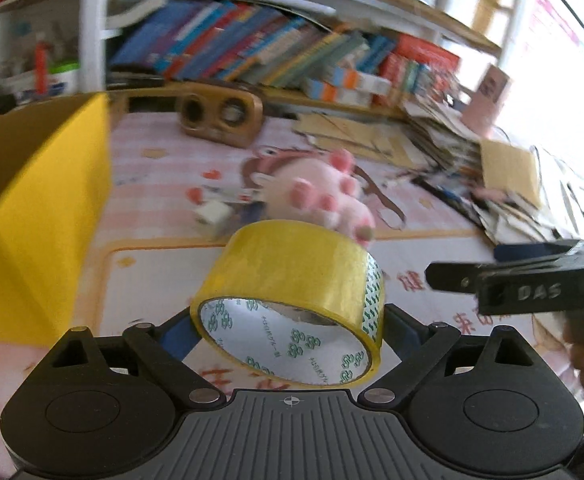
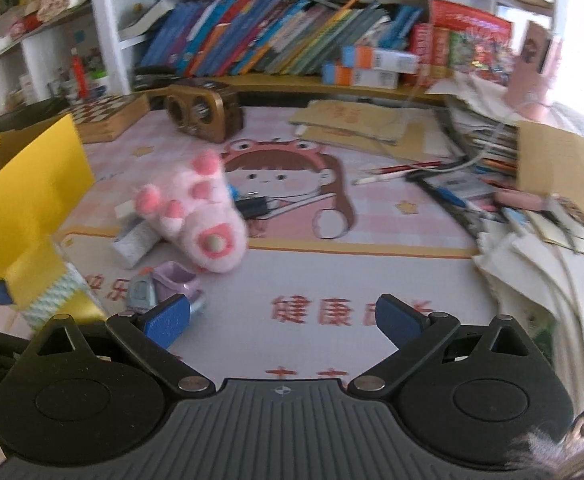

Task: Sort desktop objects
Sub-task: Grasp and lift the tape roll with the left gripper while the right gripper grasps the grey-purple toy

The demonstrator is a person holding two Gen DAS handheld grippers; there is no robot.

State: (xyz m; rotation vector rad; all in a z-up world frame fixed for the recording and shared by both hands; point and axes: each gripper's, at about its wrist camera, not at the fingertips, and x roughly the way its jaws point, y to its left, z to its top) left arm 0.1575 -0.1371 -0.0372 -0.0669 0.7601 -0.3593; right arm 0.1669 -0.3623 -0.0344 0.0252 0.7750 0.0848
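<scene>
**Carrying tape toward the box**

Lying at ten o'clock, near: yellow box (image 1: 40, 216). Pinched in left gripper (image 1: 288, 320), off the mat: tape roll (image 1: 292, 300), core axis tilted toward camera. Spread, empty, farther away: right gripper (image 2: 288, 320).

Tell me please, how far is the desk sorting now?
Done: cannot tell, since the yellow box shows no contents. In hand: the left gripper holds the tape roll. Left: the pink plush paw and small items on the mat; the right gripper is open.
</scene>
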